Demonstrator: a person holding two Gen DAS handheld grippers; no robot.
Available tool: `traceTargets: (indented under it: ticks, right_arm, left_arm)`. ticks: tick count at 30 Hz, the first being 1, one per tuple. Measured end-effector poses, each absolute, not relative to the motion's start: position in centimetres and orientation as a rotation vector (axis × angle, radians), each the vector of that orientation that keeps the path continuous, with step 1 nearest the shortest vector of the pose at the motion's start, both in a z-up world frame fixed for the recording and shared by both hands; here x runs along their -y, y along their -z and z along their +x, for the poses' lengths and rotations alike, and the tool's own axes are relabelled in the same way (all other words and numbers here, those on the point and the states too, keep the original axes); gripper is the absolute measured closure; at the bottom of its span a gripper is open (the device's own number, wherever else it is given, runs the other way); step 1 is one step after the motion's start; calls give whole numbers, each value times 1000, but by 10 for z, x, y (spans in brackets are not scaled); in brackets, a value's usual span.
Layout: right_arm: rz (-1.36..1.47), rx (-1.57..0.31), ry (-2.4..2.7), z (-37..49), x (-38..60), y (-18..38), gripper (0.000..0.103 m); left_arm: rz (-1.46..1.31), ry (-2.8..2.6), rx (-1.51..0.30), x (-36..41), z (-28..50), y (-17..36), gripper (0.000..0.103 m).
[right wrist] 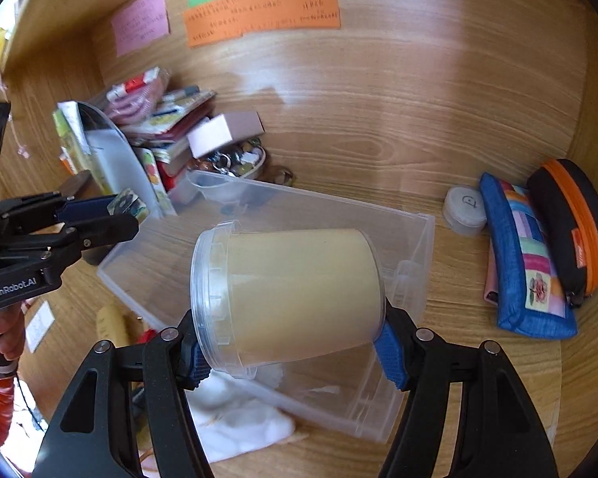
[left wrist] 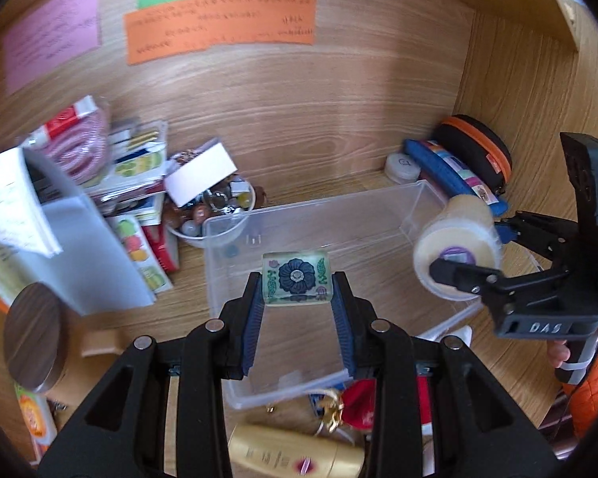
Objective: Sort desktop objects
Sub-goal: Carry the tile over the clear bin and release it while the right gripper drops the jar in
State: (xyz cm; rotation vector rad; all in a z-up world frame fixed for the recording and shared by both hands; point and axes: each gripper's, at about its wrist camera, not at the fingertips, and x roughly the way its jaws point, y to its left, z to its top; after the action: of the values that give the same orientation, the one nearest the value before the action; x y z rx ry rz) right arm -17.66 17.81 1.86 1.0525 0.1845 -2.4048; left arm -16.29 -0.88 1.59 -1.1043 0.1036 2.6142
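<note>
My left gripper point(left wrist: 298, 285) is shut on a small glass tile with a blue flower print point(left wrist: 297, 281) and holds it above the clear plastic bin point(left wrist: 378, 203). My right gripper point(right wrist: 291, 352) is shut on a clear jar of cream-coloured stuff point(right wrist: 295, 294), held on its side over the same bin point(right wrist: 410, 279). In the left wrist view the right gripper point(left wrist: 468, 263) and jar point(left wrist: 454, 251) hang over the bin's right end. In the right wrist view the left gripper point(right wrist: 115, 215) with the tile point(right wrist: 125, 203) is at the bin's left end.
A pile of books, papers and packets point(left wrist: 111, 183) and a bowl of beads point(left wrist: 215, 207) stand at the back left. A blue patchwork pouch point(right wrist: 526, 259), a black-and-orange case point(right wrist: 570, 223) and a small round pot point(right wrist: 464, 209) lie right. A gold tube point(left wrist: 295, 454) and white cloth point(right wrist: 235, 414) lie in front.
</note>
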Motion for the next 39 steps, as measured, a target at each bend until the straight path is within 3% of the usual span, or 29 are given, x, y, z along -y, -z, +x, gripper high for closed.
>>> traceTargets:
  ticks: [23, 34, 37, 39]
  right_arm:
    - [1281, -562, 2241, -228, -140, 28, 40]
    - [1321, -555, 2245, -227, -142, 27, 40]
    - [1303, -529, 2277, -225, -144, 21, 39]
    - [1274, -522, 2299, -224, -147, 14, 37]
  left_arm:
    - [-1380, -2473, -329, -22, -232, 46, 70]
    - [-1395, -2468, -380, -26, -232, 55, 72]
    - [-1381, -2480, -403, -26, -228, 52, 66]
    - [-1365, -2494, -415, -26, -225, 51, 55]
